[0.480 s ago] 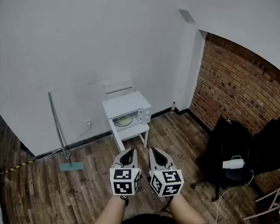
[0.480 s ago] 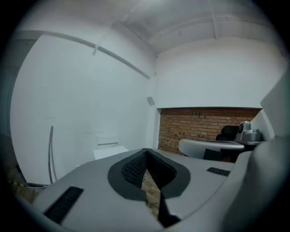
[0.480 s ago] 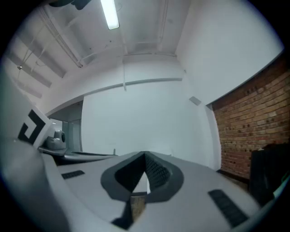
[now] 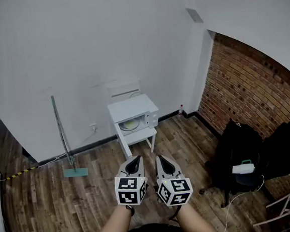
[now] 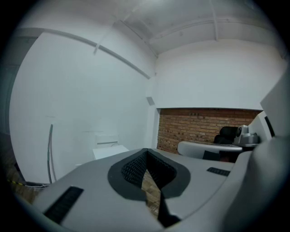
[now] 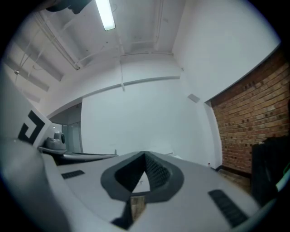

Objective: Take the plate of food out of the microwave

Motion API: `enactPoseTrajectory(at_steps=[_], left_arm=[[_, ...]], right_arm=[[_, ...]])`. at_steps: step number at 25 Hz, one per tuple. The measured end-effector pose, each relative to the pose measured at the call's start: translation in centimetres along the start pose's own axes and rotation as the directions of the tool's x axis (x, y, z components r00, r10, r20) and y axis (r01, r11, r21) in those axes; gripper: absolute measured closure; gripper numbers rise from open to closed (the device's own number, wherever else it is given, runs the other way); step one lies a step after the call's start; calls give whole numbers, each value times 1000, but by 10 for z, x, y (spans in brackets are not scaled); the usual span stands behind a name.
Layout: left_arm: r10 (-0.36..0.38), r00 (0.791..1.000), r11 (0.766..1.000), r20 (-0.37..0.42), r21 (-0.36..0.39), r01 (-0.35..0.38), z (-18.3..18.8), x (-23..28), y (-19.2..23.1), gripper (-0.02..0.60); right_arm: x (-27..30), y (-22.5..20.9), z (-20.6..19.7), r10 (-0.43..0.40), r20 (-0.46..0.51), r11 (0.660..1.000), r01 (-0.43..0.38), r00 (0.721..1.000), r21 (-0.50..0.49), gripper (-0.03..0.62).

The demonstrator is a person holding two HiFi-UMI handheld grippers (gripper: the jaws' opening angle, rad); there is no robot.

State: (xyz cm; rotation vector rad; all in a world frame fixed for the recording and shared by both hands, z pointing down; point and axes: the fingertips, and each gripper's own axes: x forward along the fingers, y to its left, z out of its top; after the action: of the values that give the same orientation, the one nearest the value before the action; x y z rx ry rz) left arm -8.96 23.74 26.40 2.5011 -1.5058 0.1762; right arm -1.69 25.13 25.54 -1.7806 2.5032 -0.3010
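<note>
Microwave barely shifted rightward; left claw, right claw stay shut.

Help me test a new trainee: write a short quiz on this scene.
1. True or false: the left hand-held gripper stands wide open.
2. What leans on the plain white wall, left of the white box-shaped microwave? A: a long-handled mop. B: a ladder. C: a bicycle.
3. What is the reddish wall on the right built of?
Key: 1 false, its jaws are shut; 2 A; 3 brick.
</note>
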Motion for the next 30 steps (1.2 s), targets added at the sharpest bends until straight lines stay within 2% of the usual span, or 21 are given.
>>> enactPoseTrajectory(at_steps=[10, 14, 22, 30], left_arm=[[-59, 998, 998, -18, -32, 58, -18, -11, 26, 584], [-83, 996, 996, -41, -49, 81, -26, -1, 34, 584], [-102, 992, 994, -69, -38, 99, -26, 44, 35, 584], [-53, 996, 998, -71, -23, 52, -6, 130, 22, 584]], right_arm=[[9, 28, -21, -40, -46, 999, 38, 998, -35, 583], [16, 26, -31, -71, -68, 997, 68, 995, -44, 583], [42, -13, -29, -103, -55, 995, 104, 993, 8, 583], [96, -88, -5, -50, -37, 998, 52, 998, 38, 583]])
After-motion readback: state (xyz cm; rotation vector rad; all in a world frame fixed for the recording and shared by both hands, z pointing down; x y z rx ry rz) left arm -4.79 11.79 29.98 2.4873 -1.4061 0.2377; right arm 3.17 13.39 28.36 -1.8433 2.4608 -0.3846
